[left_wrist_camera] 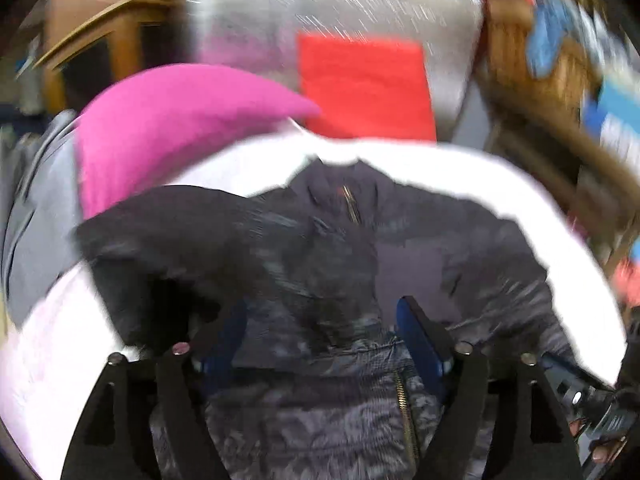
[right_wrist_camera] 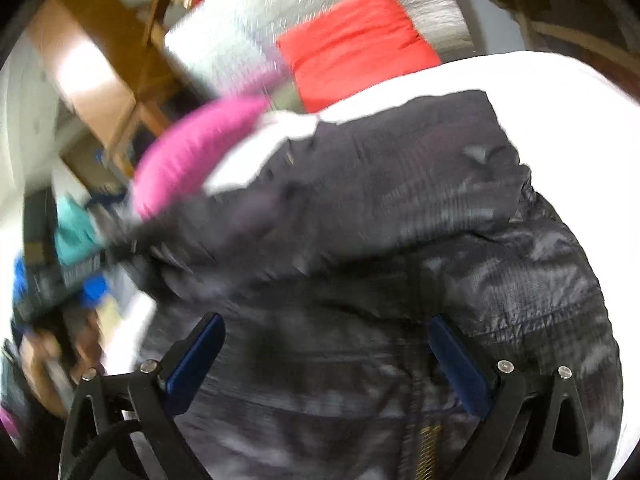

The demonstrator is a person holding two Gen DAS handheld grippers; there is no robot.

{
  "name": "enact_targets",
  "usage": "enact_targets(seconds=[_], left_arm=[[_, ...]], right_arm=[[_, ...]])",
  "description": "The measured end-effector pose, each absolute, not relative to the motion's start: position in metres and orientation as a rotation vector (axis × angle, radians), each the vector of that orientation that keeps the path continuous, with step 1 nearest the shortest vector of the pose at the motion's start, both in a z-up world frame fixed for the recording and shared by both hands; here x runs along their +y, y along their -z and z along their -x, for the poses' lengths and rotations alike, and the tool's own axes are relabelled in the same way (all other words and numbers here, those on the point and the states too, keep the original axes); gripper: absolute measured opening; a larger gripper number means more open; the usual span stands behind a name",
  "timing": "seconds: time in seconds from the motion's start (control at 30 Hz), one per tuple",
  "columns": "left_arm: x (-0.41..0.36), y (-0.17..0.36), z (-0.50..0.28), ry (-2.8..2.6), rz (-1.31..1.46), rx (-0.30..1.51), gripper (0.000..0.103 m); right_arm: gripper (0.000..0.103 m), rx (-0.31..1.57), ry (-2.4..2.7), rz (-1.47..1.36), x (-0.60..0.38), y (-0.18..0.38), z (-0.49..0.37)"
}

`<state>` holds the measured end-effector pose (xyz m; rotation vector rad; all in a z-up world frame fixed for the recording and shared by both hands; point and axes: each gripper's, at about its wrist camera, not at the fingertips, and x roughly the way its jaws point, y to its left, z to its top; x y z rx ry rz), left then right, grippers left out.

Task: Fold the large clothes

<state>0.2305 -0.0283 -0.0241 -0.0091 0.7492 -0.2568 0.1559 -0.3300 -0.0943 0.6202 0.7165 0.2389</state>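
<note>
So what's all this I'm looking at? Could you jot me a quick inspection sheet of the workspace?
Surface: white table, mostly covered.
Job's things: dark jacket spread out, zip facing up.
Clutter: pink cloth at the jacket's left; red cloth beyond it.
Grippers: left gripper and right gripper both open over the jacket, gripping nothing.
Cables: black cable by the right gripper.
Surroundings: wooden furniture, silver sheet; blurred.
</note>
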Motion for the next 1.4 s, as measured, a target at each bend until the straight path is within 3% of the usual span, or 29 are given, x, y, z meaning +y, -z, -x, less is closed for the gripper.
enact_targets(seconds=[0.13, 0.23, 0.5, 0.53, 0.6, 0.63, 0.67, 0.97, 1.4], left_arm=[[0.032, 0.028, -0.215, 0.174, 0.233, 0.661, 0.082], [0.067, 0.040, -0.212, 0.141, 0.318, 0.699, 0.082], [0.138, 0.054, -0.204, 0.045, 0.437, 0.719, 0.082], [0.142, 0.054, -0.204, 0.043, 0.444, 0.718, 0.082], [0.144, 0.052, -0.206, 0.056, 0.478, 0.718, 0.082], [0.146, 0.053, -0.207, 0.074, 0.506, 0.717, 0.082], [0.146, 0.052, -0.211, 0.103, 0.559, 0.719, 0.082], [0.149, 0.083, -0.262, 0.284, 1.174, 0.825, 0.082], [0.121, 0.129, -0.308, 0.230, 1.413, 0.951, 0.080]], right_arm=[[0.103, 0.743, -0.397, -0.873, -0.315, 0.082, -0.177], [0.103, 0.797, -0.446, -1.082, -0.292, 0.097, -0.217], [0.097, 0.839, -0.277, -1.238, -0.265, 0.139, -0.279], [0.091, 0.839, -0.267, -1.224, -0.264, 0.140, -0.285], [0.061, 0.880, -0.245, -1.188, -0.263, 0.142, -0.295], [0.020, 0.924, -0.206, -1.133, -0.261, 0.141, -0.301], [0.014, 0.934, -0.185, -1.082, -0.260, 0.136, -0.302], [0.013, 0.679, -0.165, -0.473, -0.259, -0.016, -0.286], [0.013, 0.640, -0.198, -0.348, -0.272, -0.040, -0.273]])
